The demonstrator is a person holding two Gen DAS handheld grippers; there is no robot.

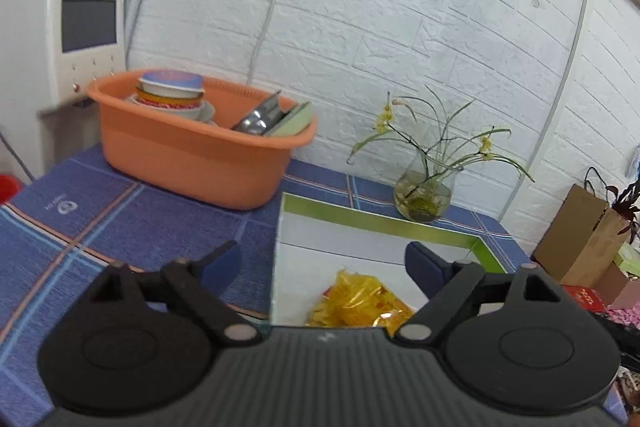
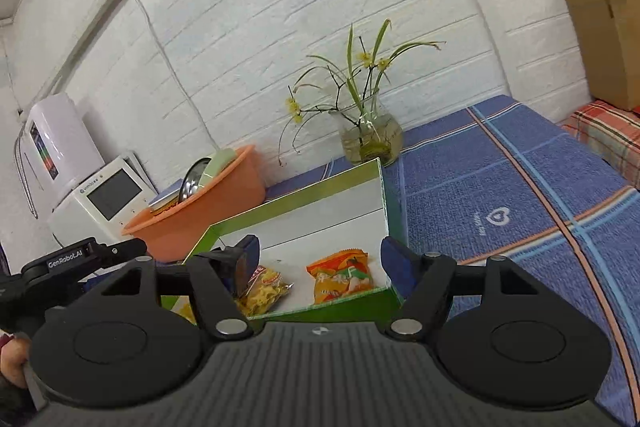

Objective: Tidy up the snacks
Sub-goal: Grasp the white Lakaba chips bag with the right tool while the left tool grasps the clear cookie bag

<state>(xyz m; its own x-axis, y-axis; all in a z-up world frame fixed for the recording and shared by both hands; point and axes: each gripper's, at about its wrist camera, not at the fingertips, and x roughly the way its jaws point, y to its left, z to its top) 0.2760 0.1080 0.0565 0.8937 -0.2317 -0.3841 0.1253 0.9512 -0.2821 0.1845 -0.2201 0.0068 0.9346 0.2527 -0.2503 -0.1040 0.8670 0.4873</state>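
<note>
A green-rimmed white box lies open on the blue plaid tablecloth. A yellow snack bag lies in it, and an orange snack bag lies beside it toward the right wall. My left gripper is open and empty, above the box's near left part, over the yellow bag. My right gripper is open and empty, just above the box's near edge, with the orange bag between its fingers in view. The left gripper's body shows at the left in the right wrist view.
An orange basin with bowls and plates stands left of the box. A glass vase with flowers stands by the brick wall. A white appliance is at the far left. A brown paper bag stands at the right.
</note>
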